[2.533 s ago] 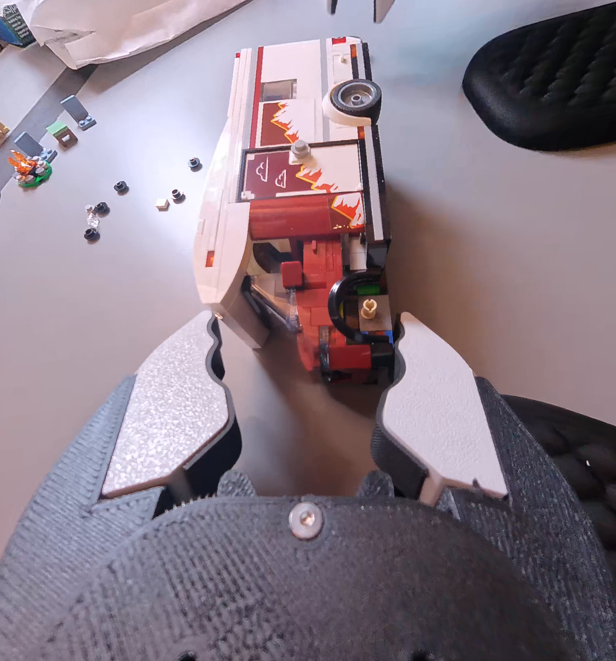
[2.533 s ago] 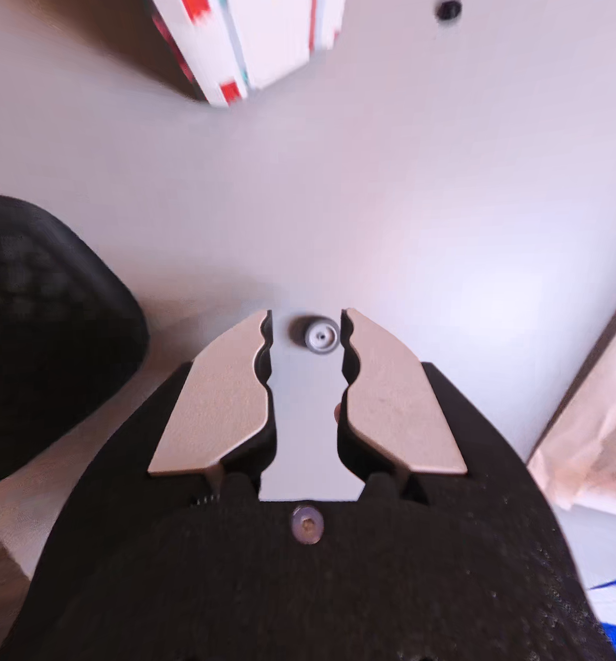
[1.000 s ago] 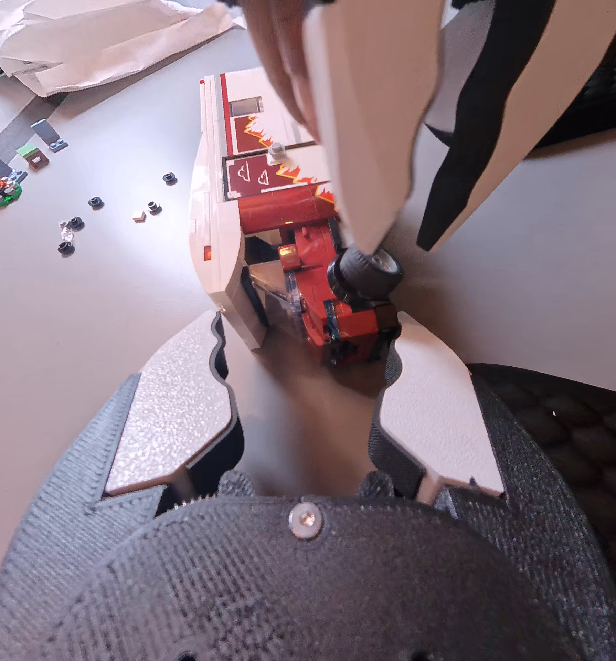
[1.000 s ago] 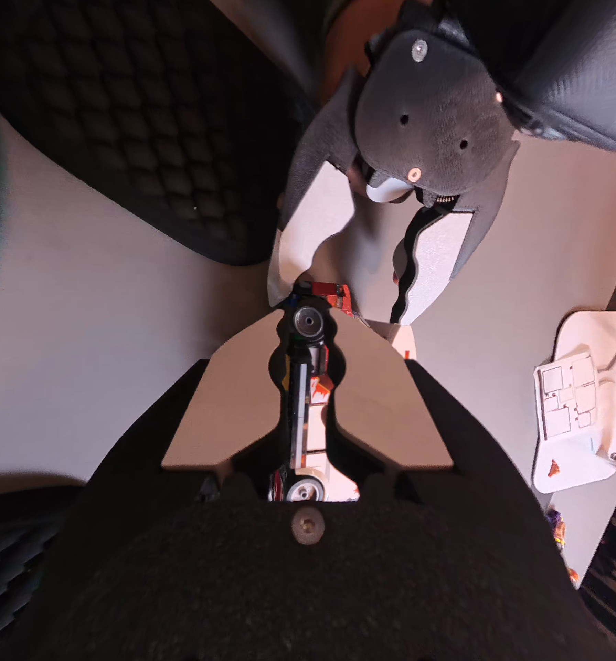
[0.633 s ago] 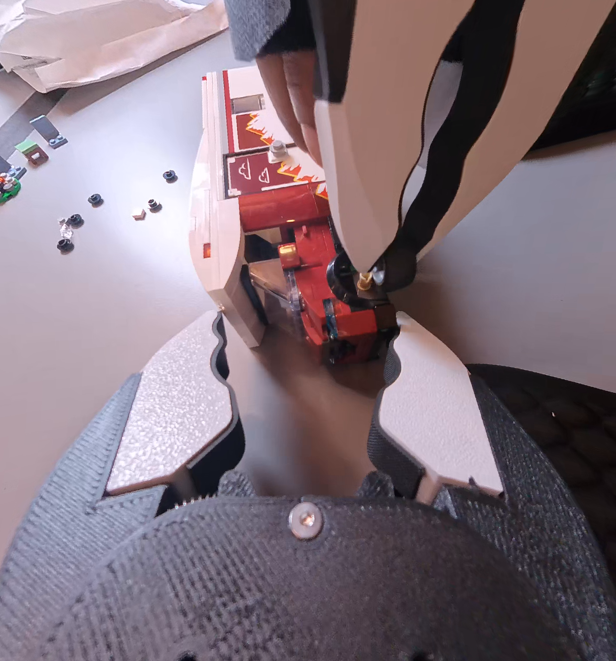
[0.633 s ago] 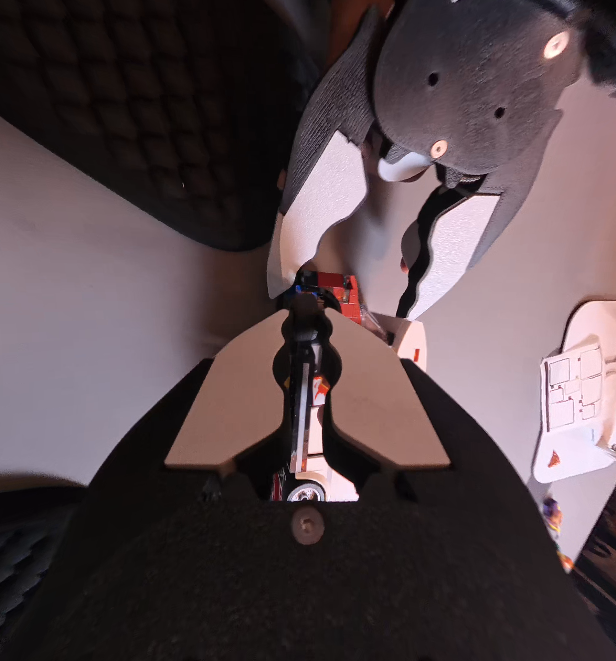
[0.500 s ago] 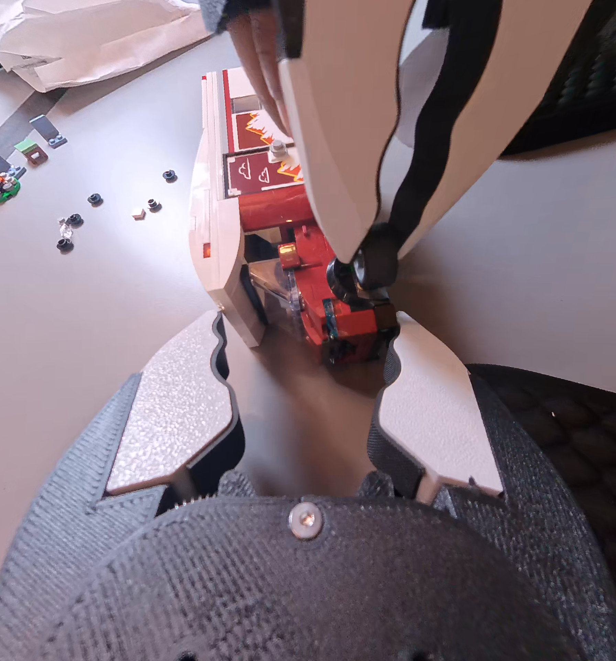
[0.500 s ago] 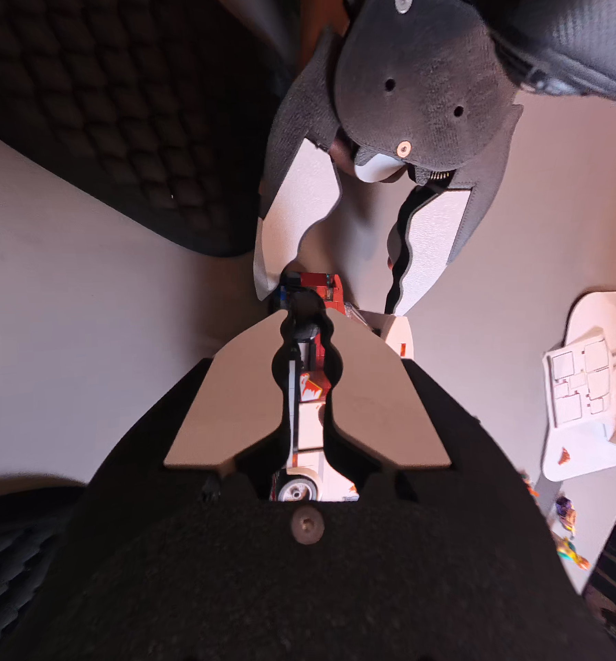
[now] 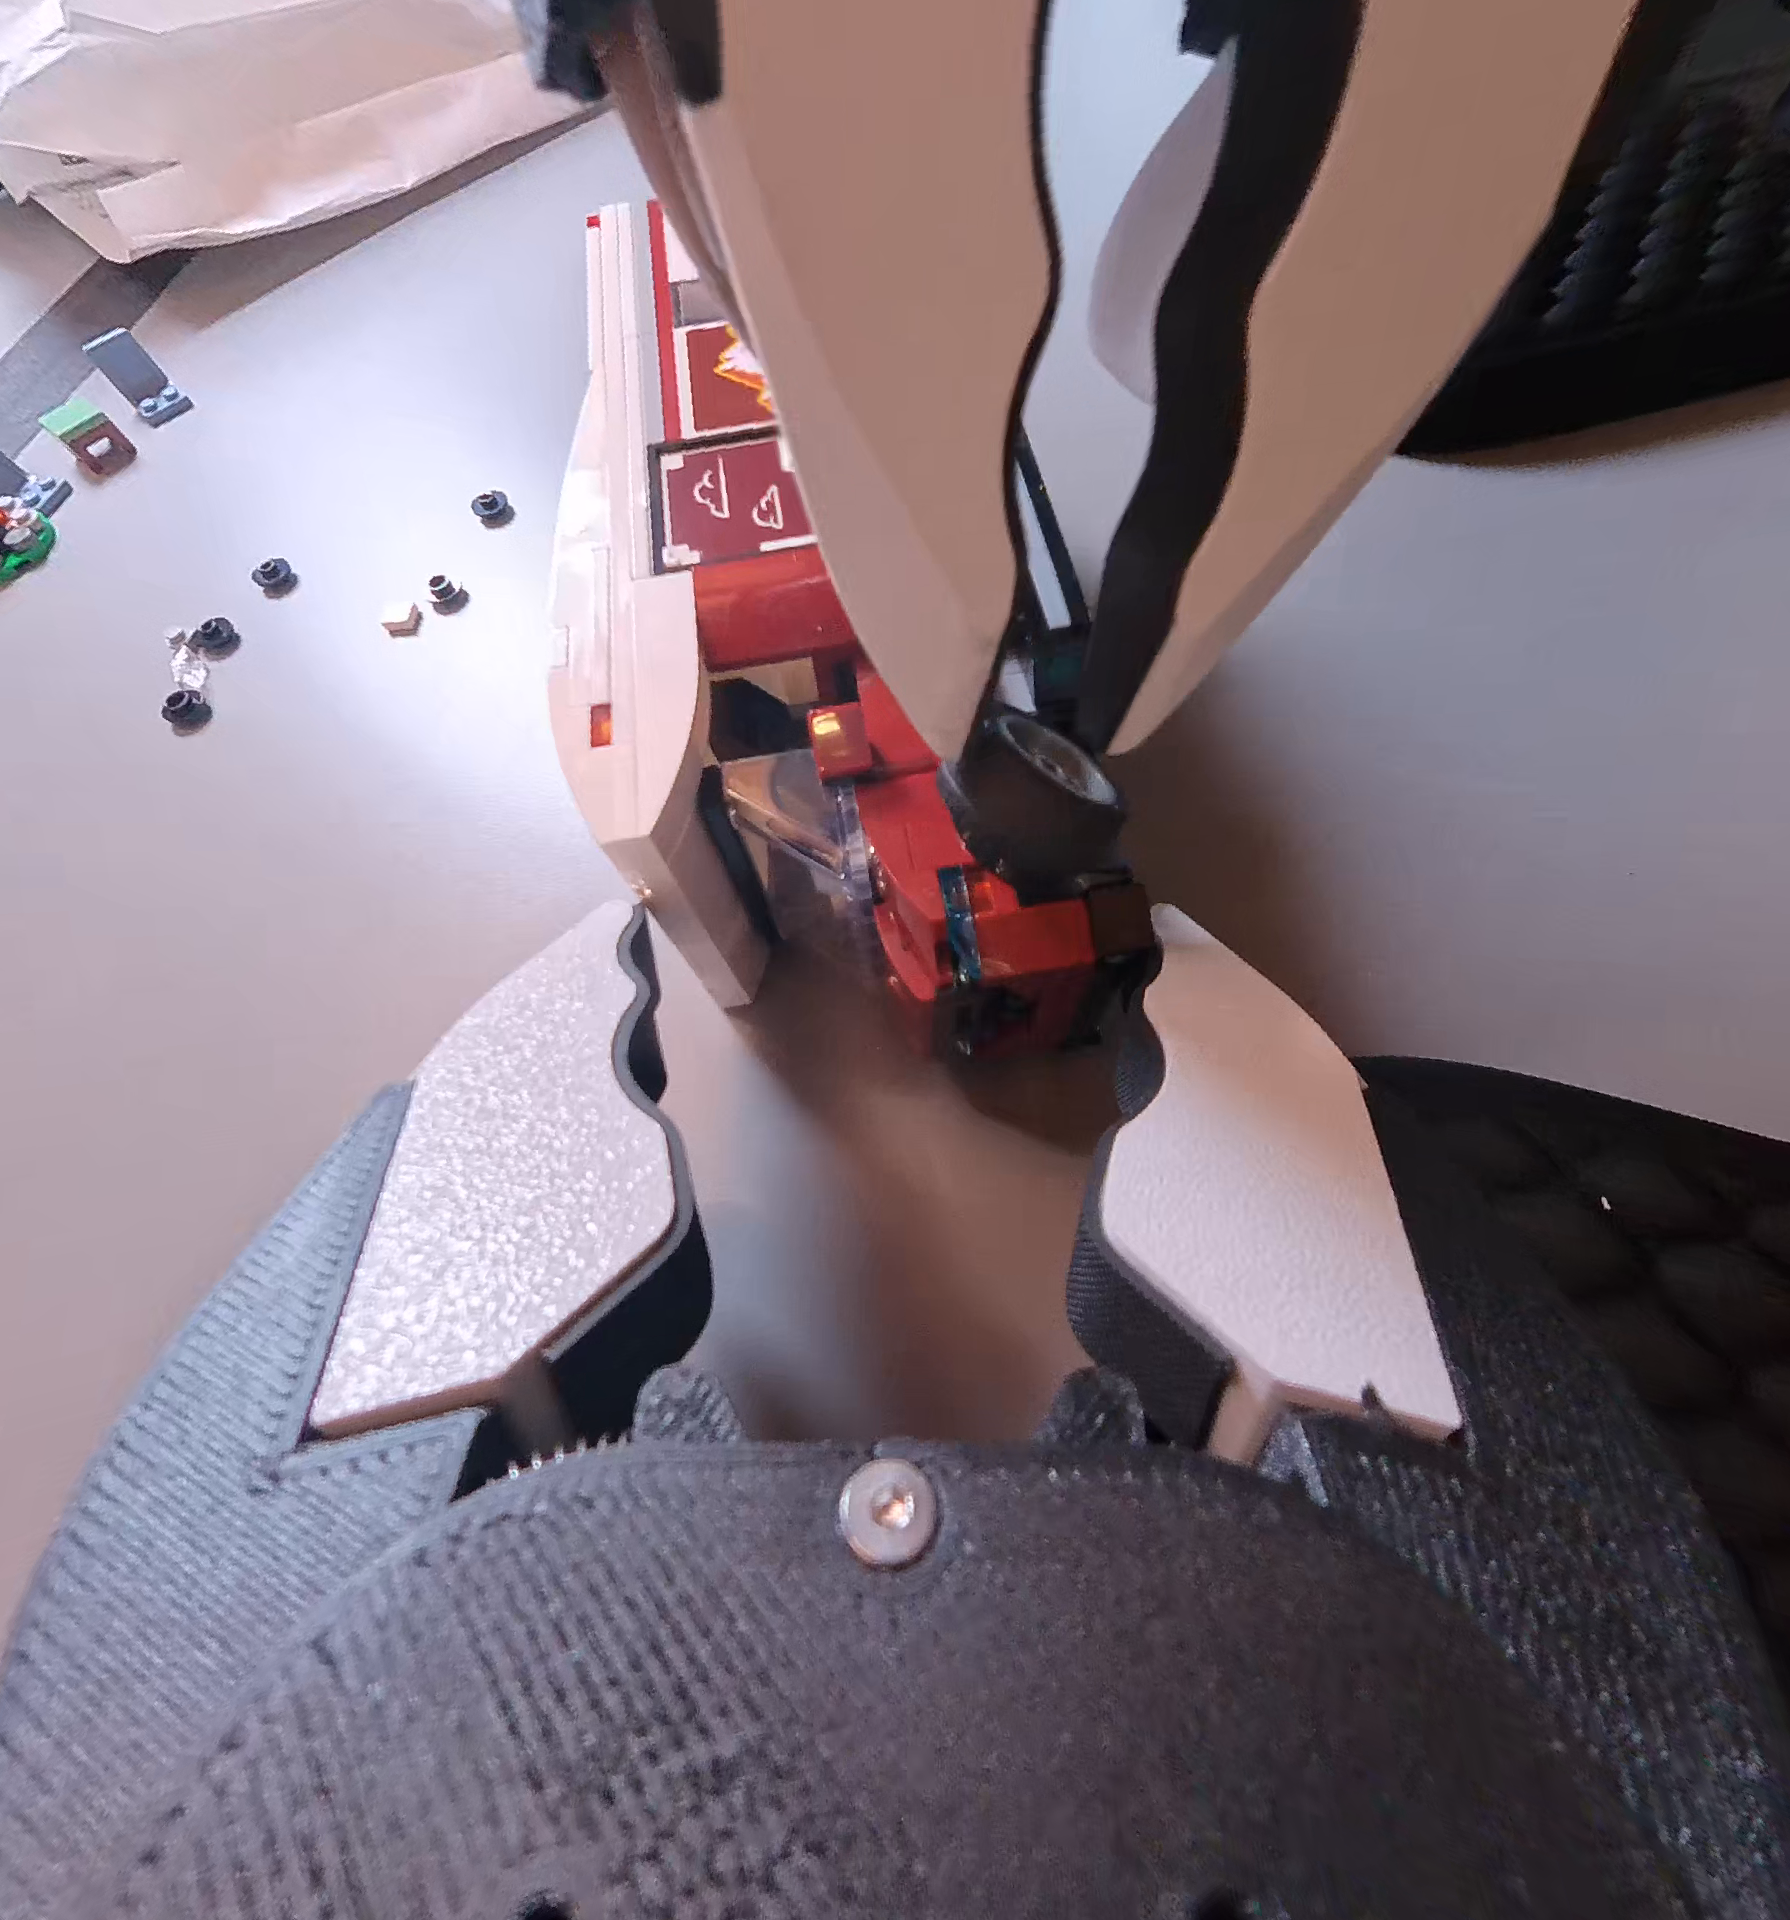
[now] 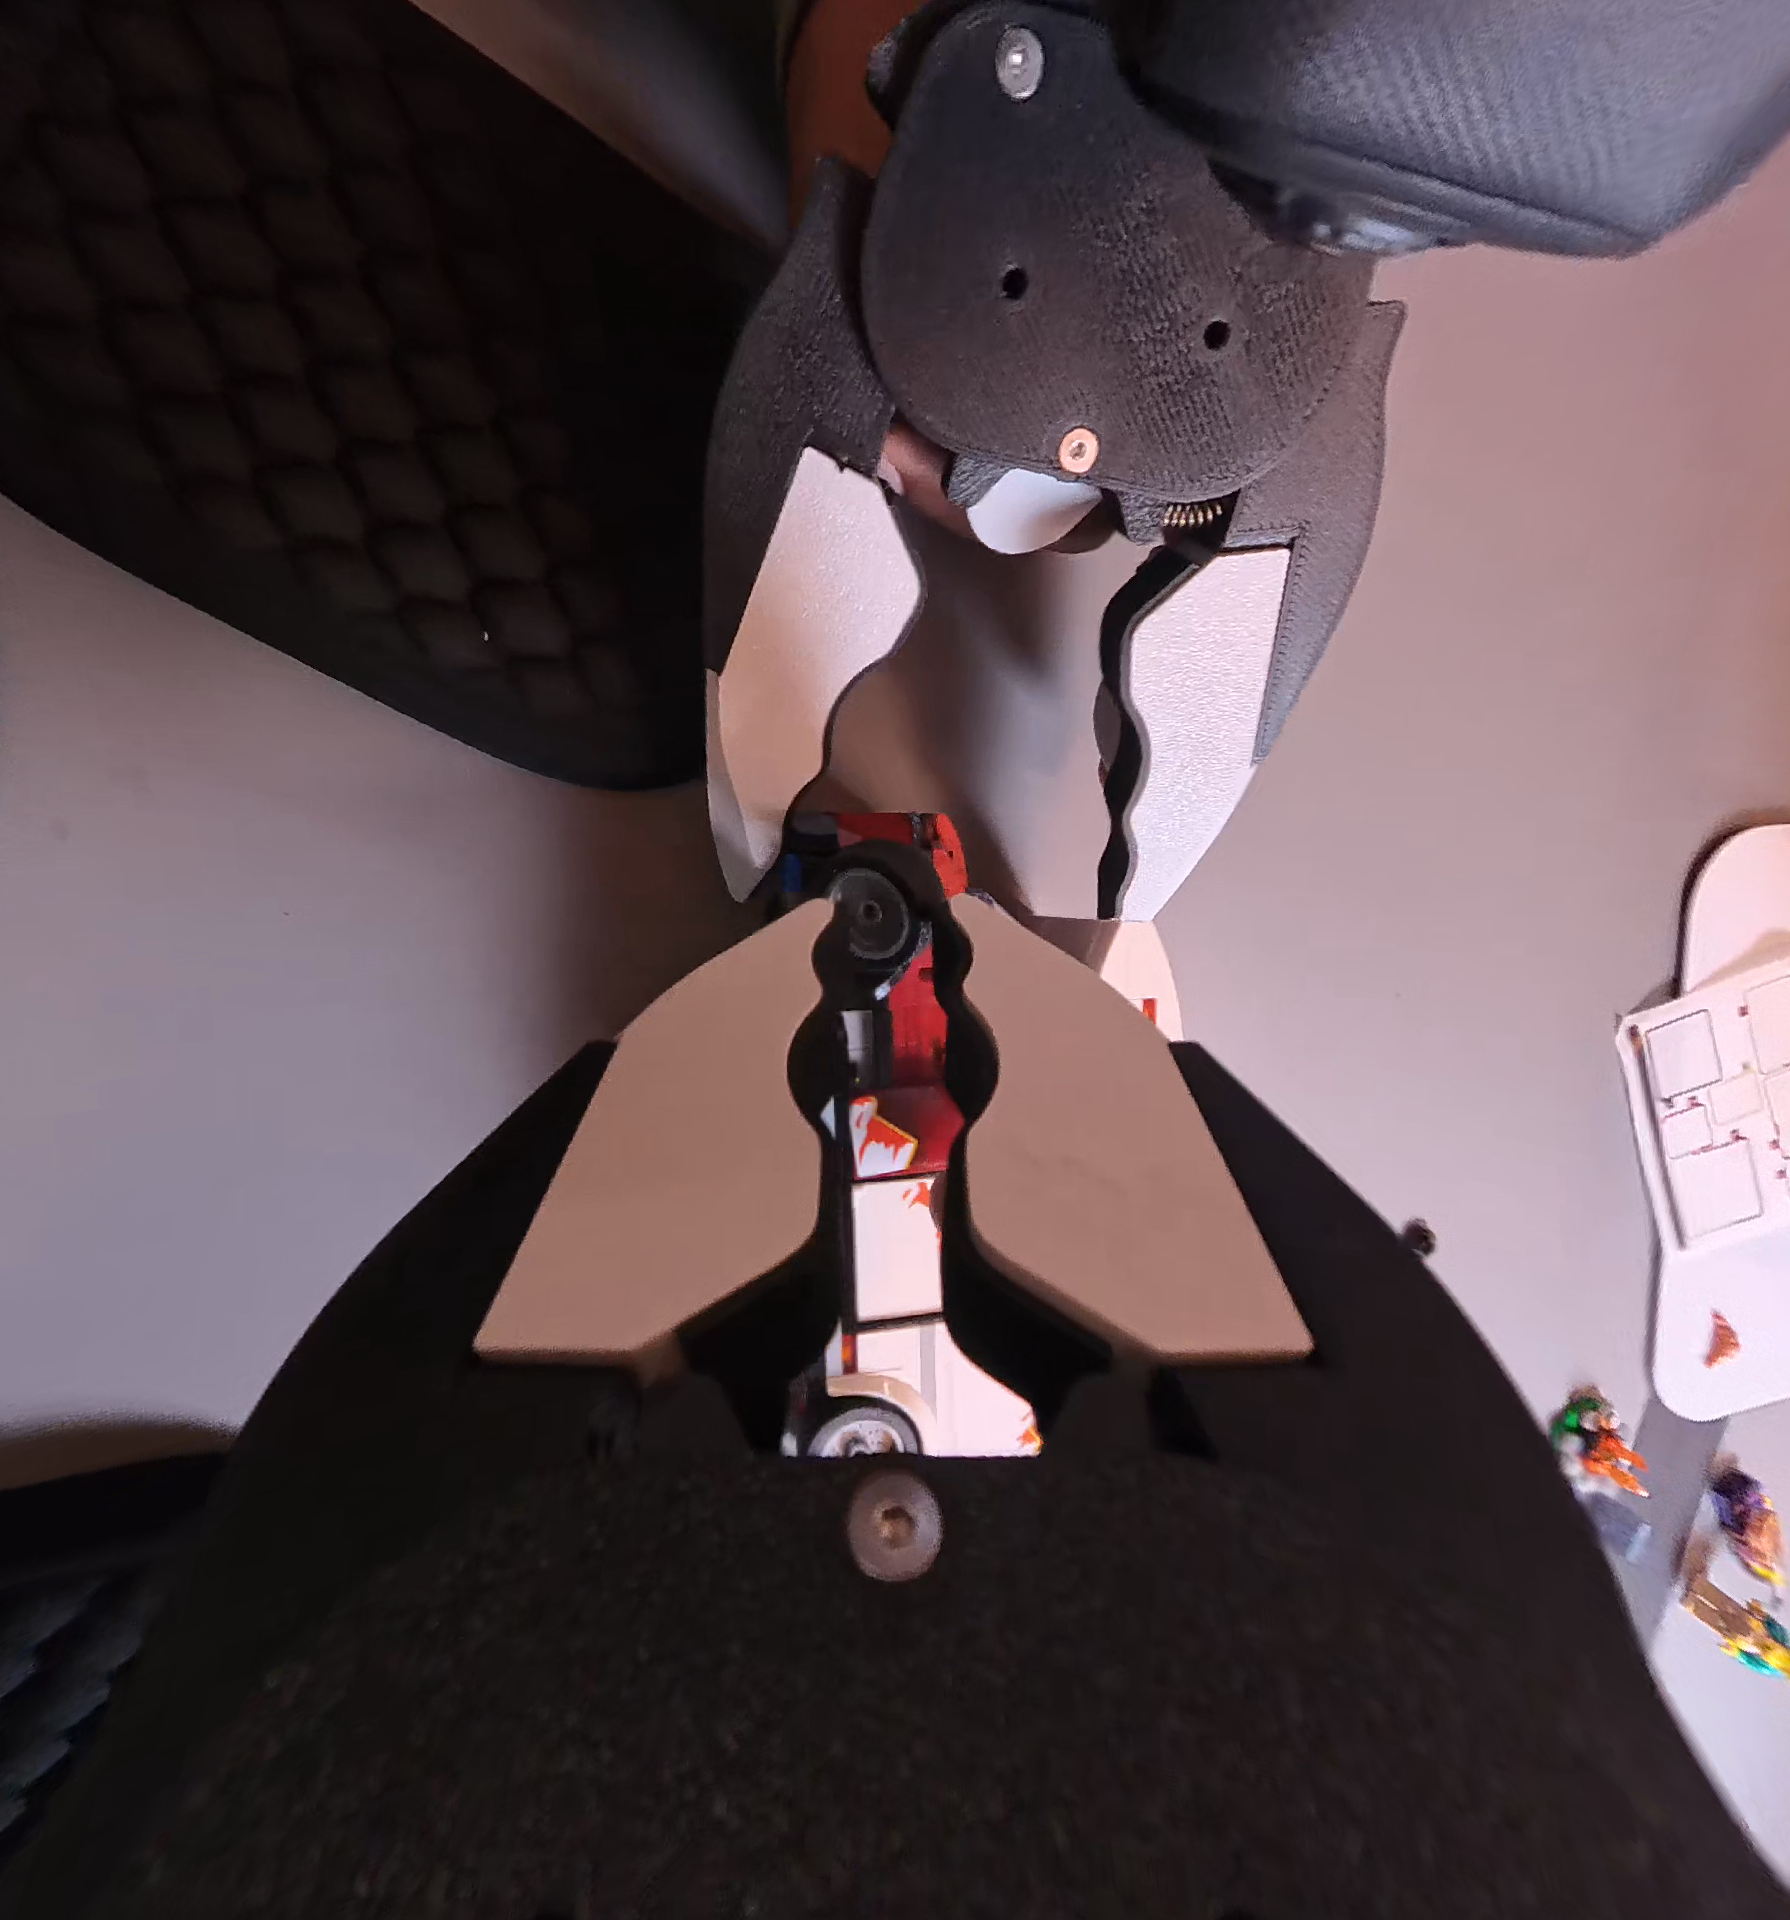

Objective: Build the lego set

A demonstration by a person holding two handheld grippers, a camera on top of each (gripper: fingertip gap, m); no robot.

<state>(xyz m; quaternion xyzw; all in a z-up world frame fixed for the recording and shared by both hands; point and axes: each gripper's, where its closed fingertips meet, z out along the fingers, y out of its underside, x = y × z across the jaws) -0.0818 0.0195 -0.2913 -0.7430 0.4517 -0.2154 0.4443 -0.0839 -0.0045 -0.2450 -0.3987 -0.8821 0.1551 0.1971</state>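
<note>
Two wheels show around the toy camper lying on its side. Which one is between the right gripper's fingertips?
The front wheel, at the red cab end near the left gripper. The right gripper is shut on it; the other wheel sits untouched, back by that gripper's base.

Glossy plastic toy van (image 9: 642, 582); matt smooth table (image 9: 247, 935); crumpled paper (image 9: 247, 114).

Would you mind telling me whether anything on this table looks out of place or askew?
Yes: the toy brick camper van lies tipped on its side on the table, not on its wheels. Small loose studs and brick bits lie scattered beside it.
</note>
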